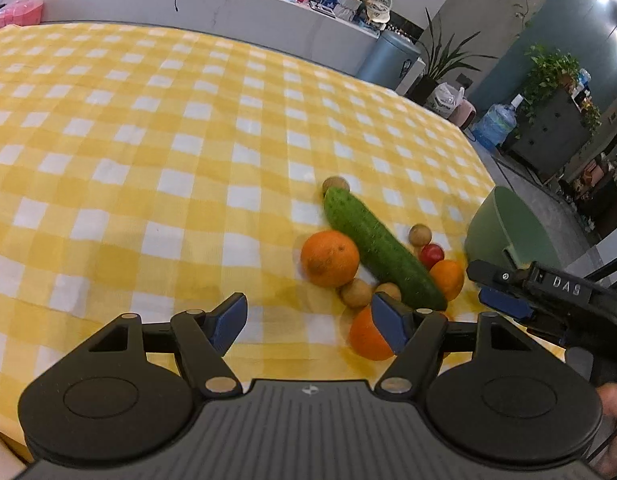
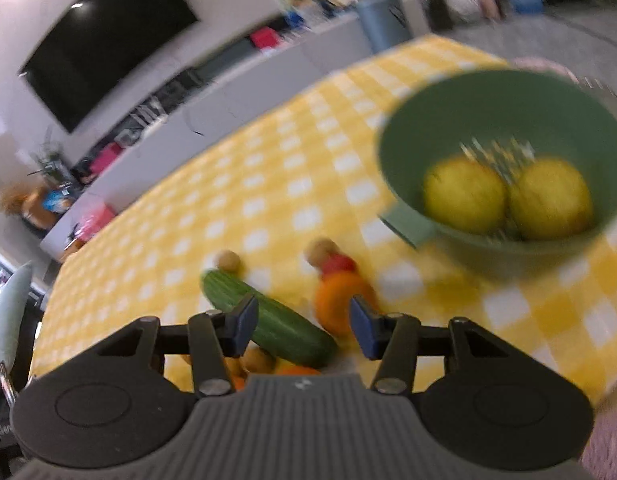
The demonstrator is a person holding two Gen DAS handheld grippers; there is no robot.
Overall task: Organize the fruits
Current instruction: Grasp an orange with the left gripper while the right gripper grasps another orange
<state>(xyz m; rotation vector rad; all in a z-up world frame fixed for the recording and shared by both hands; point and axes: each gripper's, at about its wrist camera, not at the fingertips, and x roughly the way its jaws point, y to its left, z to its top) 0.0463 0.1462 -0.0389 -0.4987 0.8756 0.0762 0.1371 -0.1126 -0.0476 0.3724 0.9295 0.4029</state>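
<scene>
Hovering both grippers spread and empty, I see my right gripper [image 2: 304, 326] nearer the cucumber [image 2: 268, 320], whose long axis slants toward the green bowl [image 2: 404, 120] beyond.

The right gripper [image 2: 304, 326] is wide open above a cucumber [image 2: 268, 320] and an orange [image 2: 336, 304] on the yellow checked cloth [image 2: 268, 184], and a green bowl [image 2: 504, 120] nearby holds two yellow fruits [image 2: 464, 194].
</scene>
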